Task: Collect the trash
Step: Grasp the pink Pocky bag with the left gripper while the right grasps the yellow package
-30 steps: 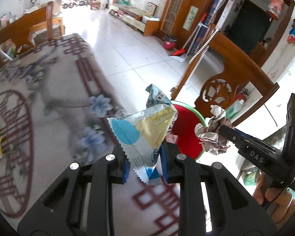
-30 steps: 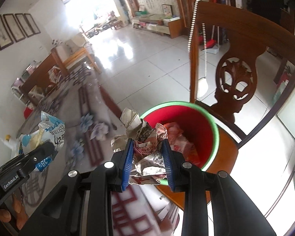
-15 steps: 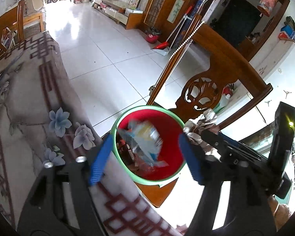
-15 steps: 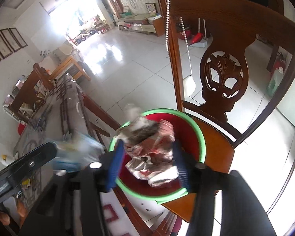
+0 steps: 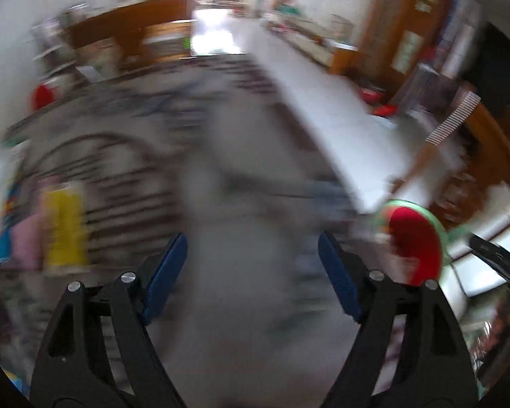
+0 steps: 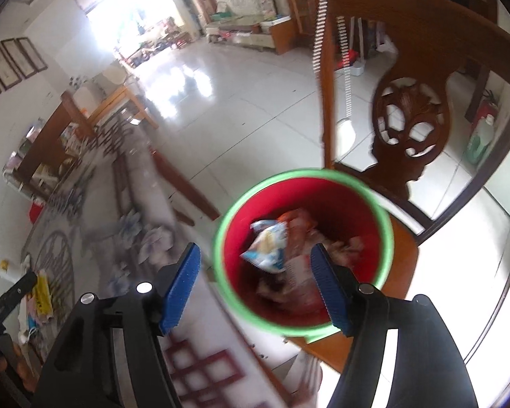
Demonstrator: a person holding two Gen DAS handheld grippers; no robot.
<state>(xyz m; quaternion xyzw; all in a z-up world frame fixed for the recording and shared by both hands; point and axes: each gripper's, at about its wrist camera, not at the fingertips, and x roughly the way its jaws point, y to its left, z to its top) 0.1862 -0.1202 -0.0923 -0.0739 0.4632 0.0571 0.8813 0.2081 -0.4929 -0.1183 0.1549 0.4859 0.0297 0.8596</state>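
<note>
**Both jaws empty, trash lying in the red bin**

The right gripper (image 6: 255,285) has just been opening its jaws; they stand well apart with nothing between the blue pads (image 6: 183,284). Beyond them sits the bin (image 6: 382,258), red inside with a green rim, resting on the seat of a wooden chair (image 6: 408,108). Inside the bin lies a snack wrapper (image 6: 268,246), white and light blue with a yellow patch, creased and tilted, on top of crumpled pinkish and silvery paper scraps (image 6: 323,238).

The left gripper (image 5: 253,275) has likewise just been opening its jaws, which are spread wide and hold nothing. Its view is heavily blurred: below the jaws is the patterned grey cloth of the table (image 5: 248,204), and the bin (image 5: 414,238) shows off to the right. At the table's left edge lie more wrappers (image 5: 63,227), one yellow, one pink, details too smeared to read.
</note>
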